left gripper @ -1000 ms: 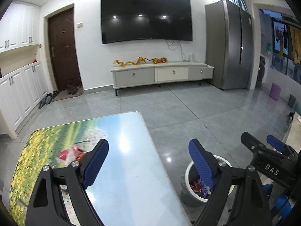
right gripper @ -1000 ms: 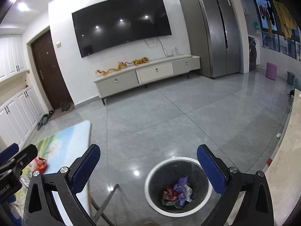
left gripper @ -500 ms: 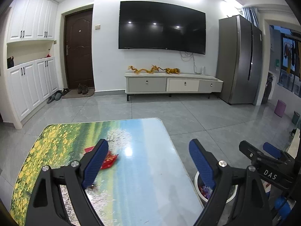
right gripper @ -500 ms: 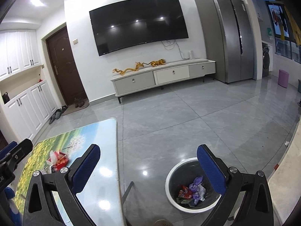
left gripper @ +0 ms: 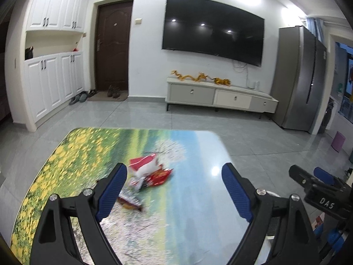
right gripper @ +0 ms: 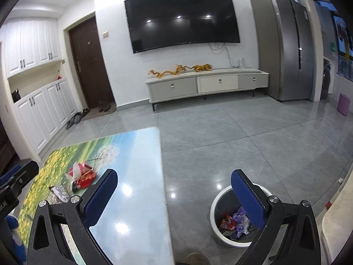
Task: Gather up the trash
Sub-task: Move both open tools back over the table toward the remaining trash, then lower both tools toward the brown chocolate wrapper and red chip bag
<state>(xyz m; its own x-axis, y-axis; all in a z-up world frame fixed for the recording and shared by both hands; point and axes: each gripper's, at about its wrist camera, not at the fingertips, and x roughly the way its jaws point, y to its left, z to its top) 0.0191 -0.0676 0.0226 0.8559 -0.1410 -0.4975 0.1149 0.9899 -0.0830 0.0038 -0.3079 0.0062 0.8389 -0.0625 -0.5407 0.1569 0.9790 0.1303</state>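
A pile of red and white wrappers (left gripper: 150, 172) lies on the table (left gripper: 194, 154) with a landscape print, with a silver-brown wrapper (left gripper: 130, 201) just in front of it. My left gripper (left gripper: 174, 190) is open and empty, hovering over the table just short of the pile. The pile also shows in the right wrist view (right gripper: 80, 175). My right gripper (right gripper: 174, 196) is open and empty, between the table edge and a white-rimmed trash bin (right gripper: 215, 207) on the floor that holds several wrappers (right gripper: 235, 222).
A grey tiled floor (right gripper: 242, 137) surrounds the table. A TV cabinet (left gripper: 220, 98), a wall TV (left gripper: 211, 26) and a fridge (left gripper: 297, 88) stand at the back. White cupboards (left gripper: 50, 90) and a brown door (left gripper: 112, 48) are at left. A purple bin (right gripper: 343, 104) stands far right.
Both grippers swung left, from over the bin toward the table. The wrapper pile now lies between my left gripper's fingers in view. Both grippers stayed open.
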